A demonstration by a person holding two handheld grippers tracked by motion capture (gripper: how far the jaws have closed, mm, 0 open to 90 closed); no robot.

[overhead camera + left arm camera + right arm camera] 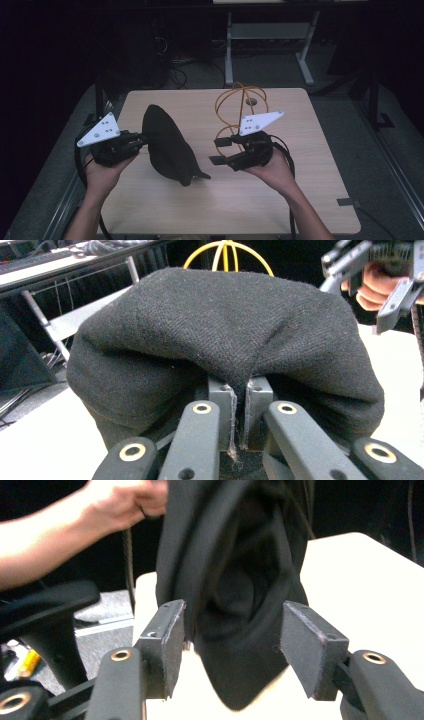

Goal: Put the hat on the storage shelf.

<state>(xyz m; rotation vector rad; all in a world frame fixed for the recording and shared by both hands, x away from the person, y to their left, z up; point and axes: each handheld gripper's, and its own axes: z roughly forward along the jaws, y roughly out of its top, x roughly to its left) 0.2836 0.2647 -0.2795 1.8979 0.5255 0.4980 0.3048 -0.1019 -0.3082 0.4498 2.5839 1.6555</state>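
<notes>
Surface (300,200): front half and right side lie bare; rear-right is taken by a yellow wire frame (240,105). Black hat (167,145) stands raised left of centre, its brim tip pointing to the front edge. Your left tool (141,138): jaws closed, pinching hat fabric at its left side. Your right tool (219,151): jaws wide apart, just right of the hat; in the right gripper view the hat hangs btwn the pads (167,640), contact unclear.
</notes>
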